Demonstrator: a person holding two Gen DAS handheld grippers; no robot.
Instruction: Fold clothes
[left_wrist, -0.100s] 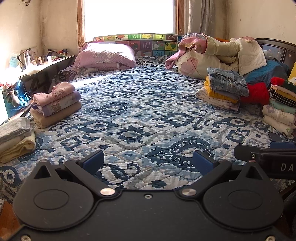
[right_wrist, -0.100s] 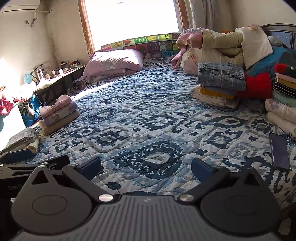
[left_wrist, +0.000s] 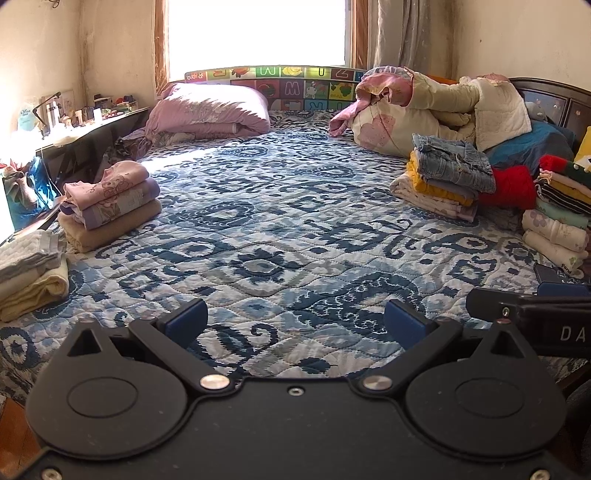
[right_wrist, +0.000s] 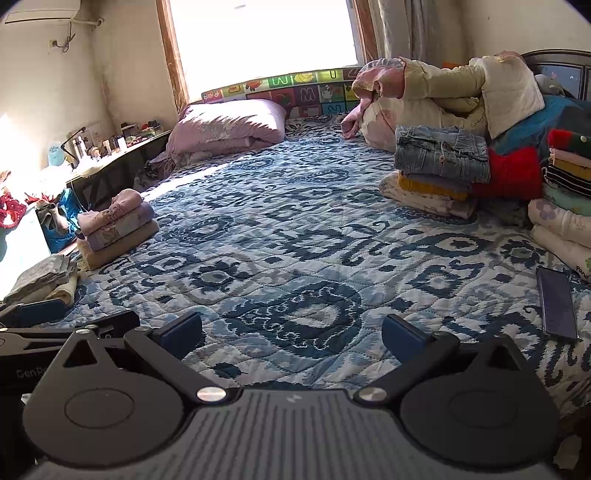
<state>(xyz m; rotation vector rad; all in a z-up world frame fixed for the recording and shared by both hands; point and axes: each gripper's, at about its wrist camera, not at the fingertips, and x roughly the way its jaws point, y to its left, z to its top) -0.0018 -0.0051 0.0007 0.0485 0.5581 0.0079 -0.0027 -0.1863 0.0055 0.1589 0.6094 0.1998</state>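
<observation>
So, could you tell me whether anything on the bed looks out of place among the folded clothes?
A dark phone lies loose on the quilt at the right, beside the stacked clothes. It is not laundry. Otherwise the piles look neat.

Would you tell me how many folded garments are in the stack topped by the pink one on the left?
3: a pink top, a lilac one beneath, a tan one at bottom.

Blue-and-white patterned quilt (left_wrist: 280, 236) covers the bed. Folded pink duvet (left_wrist: 210, 114) lies at the far end below the window (left_wrist: 255, 33), with an alphabet play mat (left_wrist: 280, 86) standing behind it. Dark phone (right_wrist: 557, 302) lies flat on the quilt, right side. Cluttered desk (left_wrist: 85, 125) stands along the left edge
</observation>
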